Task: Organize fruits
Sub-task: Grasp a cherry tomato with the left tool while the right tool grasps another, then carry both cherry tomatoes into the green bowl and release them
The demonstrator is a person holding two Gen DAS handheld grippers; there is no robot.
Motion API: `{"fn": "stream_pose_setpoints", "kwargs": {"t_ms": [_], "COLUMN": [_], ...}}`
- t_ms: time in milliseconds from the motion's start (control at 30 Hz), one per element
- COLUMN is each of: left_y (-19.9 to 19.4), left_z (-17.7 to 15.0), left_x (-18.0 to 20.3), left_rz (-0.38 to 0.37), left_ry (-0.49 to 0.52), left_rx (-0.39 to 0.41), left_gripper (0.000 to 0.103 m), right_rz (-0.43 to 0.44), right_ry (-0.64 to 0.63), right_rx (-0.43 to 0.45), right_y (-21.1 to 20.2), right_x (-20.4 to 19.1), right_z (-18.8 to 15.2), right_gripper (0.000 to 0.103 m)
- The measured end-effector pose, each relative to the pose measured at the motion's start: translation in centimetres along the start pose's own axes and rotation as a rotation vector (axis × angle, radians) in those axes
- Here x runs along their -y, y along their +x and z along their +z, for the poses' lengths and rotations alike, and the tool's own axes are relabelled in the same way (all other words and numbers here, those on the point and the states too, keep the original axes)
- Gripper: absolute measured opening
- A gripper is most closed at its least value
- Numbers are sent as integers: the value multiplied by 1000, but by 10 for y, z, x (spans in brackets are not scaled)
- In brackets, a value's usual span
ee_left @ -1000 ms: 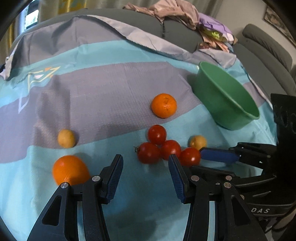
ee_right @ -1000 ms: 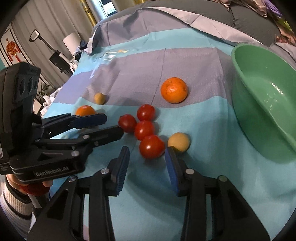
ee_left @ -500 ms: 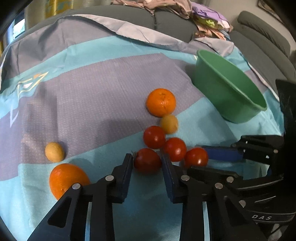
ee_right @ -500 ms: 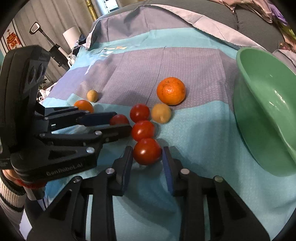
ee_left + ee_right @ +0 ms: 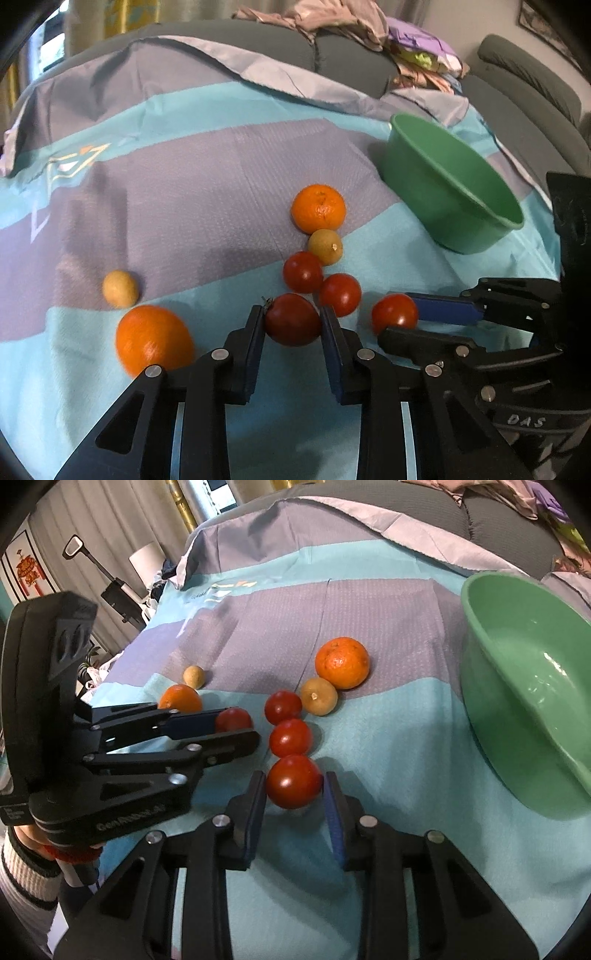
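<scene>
Four tomatoes, two oranges, two small yellow-brown fruits and one green bowl (image 5: pixel 454 195) lie on a striped teal and grey cloth (image 5: pixel 184 192); the left gripper (image 5: pixel 291 328) has its fingers closing on the dark tomato (image 5: pixel 292 319), pads against both its sides; the right gripper (image 5: pixel 294 786) has its fingers closed on the bright tomato (image 5: pixel 293 781); at 12 o'clock of that one sit the middle tomato (image 5: pixel 290 737) and the far tomato (image 5: pixel 283 706) in a line, with a yellow-brown fruit (image 5: pixel 318 695) and an orange (image 5: pixel 342 662) toward 1 o'clock; the second orange (image 5: pixel 153 339) and second yellow-brown fruit (image 5: pixel 120 288) lie at 9 to 10 o'clock of the left gripper; only the right view shows the bowl's inside, a striped sleeve (image 5: pixel 22 864), curtains and a lamp (image 5: pixel 147 559); only the left view shows heaped clothes (image 5: pixel 351 26) on a grey sofa (image 5: pixel 528 85).
</scene>
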State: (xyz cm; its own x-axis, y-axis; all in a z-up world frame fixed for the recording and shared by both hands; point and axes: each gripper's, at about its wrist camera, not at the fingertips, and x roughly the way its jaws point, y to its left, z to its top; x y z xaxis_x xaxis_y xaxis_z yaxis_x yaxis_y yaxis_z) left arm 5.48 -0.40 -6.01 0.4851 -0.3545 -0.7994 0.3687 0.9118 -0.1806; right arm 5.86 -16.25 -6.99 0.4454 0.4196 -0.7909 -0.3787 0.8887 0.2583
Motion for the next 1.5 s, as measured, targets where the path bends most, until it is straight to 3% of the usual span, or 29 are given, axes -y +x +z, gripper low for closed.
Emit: {"fn": "stream_pose_setpoints", "kwargs": {"t_ms": [267, 633, 1067, 1500], "left_y": [-45, -84, -79, -41], "left_z": [-14, -25, -14, 48], "left_x": [7, 26, 51, 101], "left_rz": [-37, -69, -101, -185], "left_ry": [-44, -51, -3, 110], "left_rx": [72, 132, 119, 156], "left_gripper": [30, 30, 30, 30], "right_rz": [33, 2, -52, -175], "right_ry": [19, 6, 72, 171], "right_rx": [46, 106, 208, 338], "right_y": [-32, -71, -111, -144], "right_x": [-4, -3, 31, 88], "right_z": [-11, -26, -33, -23], "right_gripper": [32, 32, 32, 32]}}
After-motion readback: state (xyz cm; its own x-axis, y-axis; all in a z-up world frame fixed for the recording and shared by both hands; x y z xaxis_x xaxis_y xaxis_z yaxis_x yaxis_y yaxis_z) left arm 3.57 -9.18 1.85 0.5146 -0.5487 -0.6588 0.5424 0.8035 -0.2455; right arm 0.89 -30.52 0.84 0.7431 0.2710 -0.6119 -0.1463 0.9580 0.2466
